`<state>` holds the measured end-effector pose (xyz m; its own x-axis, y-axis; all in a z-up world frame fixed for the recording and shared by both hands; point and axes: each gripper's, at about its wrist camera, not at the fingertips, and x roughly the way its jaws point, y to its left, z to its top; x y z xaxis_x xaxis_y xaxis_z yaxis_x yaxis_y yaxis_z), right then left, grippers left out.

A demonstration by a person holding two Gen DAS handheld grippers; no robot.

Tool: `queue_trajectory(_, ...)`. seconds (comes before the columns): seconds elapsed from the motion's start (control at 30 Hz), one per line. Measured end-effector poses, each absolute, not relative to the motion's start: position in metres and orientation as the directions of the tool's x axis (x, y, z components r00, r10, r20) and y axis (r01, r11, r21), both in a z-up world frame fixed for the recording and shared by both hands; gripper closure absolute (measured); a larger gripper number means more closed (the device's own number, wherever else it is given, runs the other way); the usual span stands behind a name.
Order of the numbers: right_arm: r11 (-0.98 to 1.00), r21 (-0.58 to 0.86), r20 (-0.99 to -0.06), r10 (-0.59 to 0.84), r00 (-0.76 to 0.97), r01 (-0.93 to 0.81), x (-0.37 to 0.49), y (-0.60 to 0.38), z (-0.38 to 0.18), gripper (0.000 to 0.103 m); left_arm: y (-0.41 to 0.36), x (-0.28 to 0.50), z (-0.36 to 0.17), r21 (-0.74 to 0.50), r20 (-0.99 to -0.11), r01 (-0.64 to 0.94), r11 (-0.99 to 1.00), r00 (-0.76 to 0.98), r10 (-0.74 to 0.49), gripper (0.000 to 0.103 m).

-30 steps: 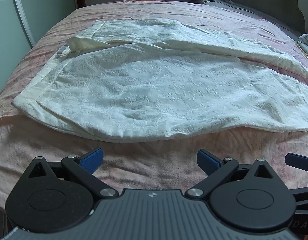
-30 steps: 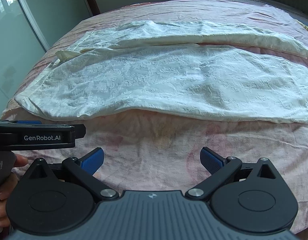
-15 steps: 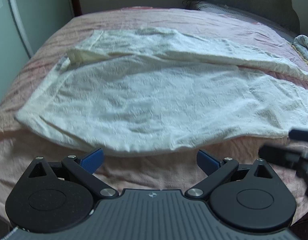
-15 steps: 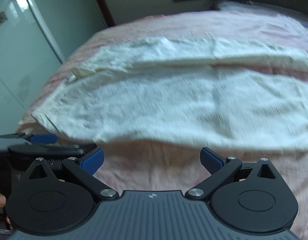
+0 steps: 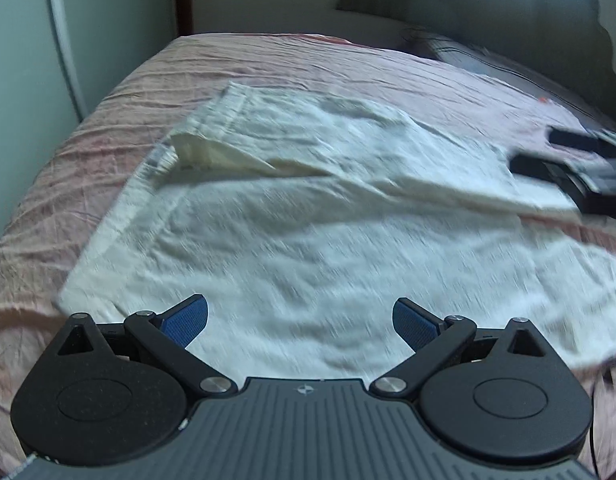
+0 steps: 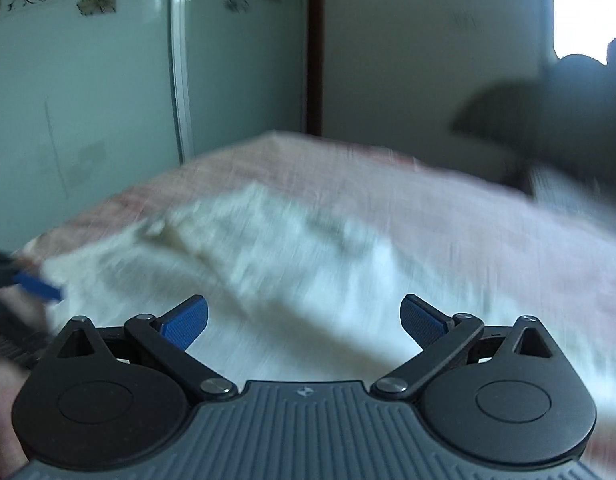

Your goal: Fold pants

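Cream-white pants [image 5: 308, 208] lie spread flat on a pink bedsheet [image 5: 292, 60], waistband to the left with one corner folded over, two legs running right. My left gripper [image 5: 300, 320] hovers open above the near leg, nothing between its blue pads. In the left wrist view the right gripper [image 5: 575, 168] shows as a dark blurred shape over the far leg at the right. In the right wrist view, heavily blurred, my right gripper [image 6: 304, 318] stands open over the pants [image 6: 292, 264], and the left gripper's blue fingertip [image 6: 38, 288] shows at the left edge.
A pale green wardrobe door [image 5: 24, 80] with flower decals stands left of the bed. A dark headboard [image 5: 487, 32] and a pillow [image 5: 479, 60] lie at the far right. A person's hand [image 6: 2, 420] shows at the lower left of the right wrist view.
Both grippers have moved forward over the pants. The right one swung far in and tilted up, so walls now fill its view. Both stayed open.
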<state>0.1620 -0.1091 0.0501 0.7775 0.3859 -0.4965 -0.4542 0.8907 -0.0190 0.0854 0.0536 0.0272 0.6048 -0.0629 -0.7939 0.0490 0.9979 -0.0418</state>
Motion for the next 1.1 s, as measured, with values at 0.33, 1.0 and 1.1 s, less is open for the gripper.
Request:
queue_trajectory(0.33,0.861,0.088,-0.677,0.420,0.604,-0.500,0.382,-0.109,-0.010,0.026,0.063,0.145,0.034,0.033,-0.812,0.008,0.999,0.583,0.023,0.003)
queue_trajectory(1.0,0.533,-0.579,-0.509,0.355,0.784,-0.617,0.303,-0.029,-0.035,0.093,0.096,0.354,0.028,-0.271,-0.798,-0.139,0.952,0.586,-0.142,0.005)
queue_trajectory(1.1,0.479,-0.644,-0.475,0.361,0.803,-0.596,0.276,-0.027,-0.043,0.093,0.110,0.377,0.019,-0.423,-0.786,-0.200,0.884,0.566,-0.249,0.005)
